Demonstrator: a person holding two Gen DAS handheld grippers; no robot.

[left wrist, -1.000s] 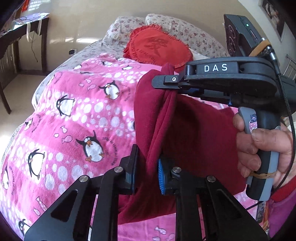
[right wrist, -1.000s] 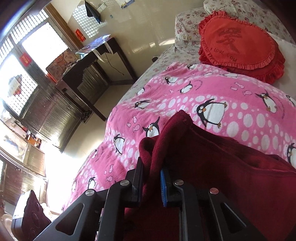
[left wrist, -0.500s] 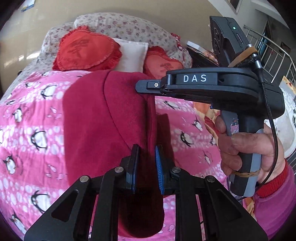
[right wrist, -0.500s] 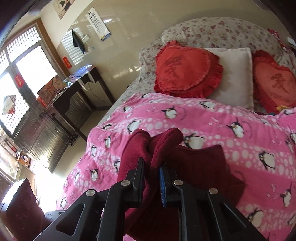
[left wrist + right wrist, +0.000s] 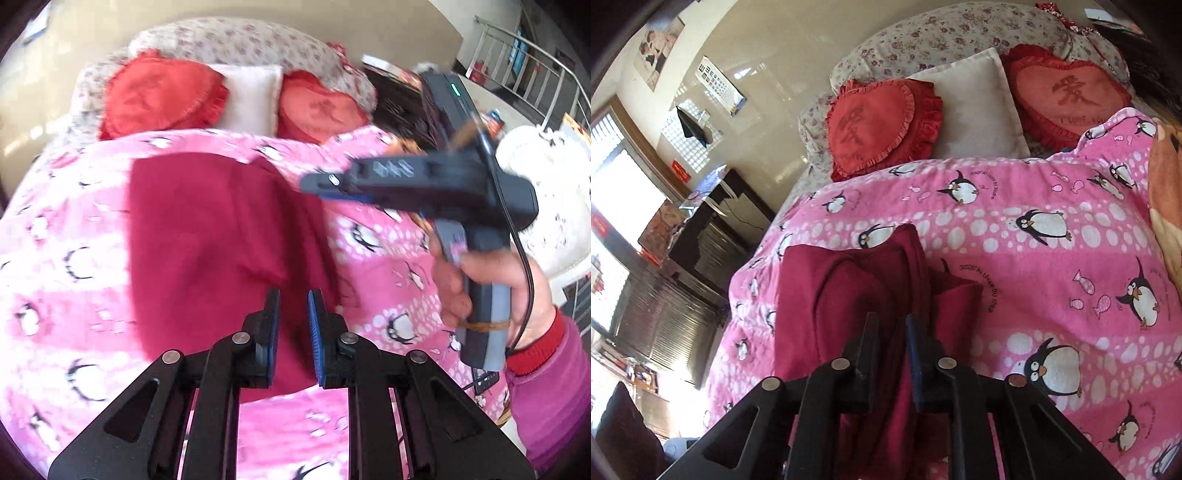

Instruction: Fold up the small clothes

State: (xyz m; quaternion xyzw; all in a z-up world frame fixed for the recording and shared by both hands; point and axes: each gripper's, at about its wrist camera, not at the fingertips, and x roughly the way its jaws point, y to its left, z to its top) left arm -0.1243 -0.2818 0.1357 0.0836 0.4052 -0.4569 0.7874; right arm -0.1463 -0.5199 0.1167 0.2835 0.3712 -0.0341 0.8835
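Left gripper (image 5: 293, 332) pinches the dark red garment (image 5: 207, 251); the right gripper's (image 5: 892, 354) jaws are opening around its edge. One fold lies on the penguin blanket (image 5: 1034, 258), with further folds likely left.

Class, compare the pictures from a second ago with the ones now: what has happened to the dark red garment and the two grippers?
The dark red garment, held up a second ago, now lies folded over on the penguin blanket. The right gripper has drawn clear of it, jaws opening. The left gripper keeps the near edge between its pads. The cushions have not moved.
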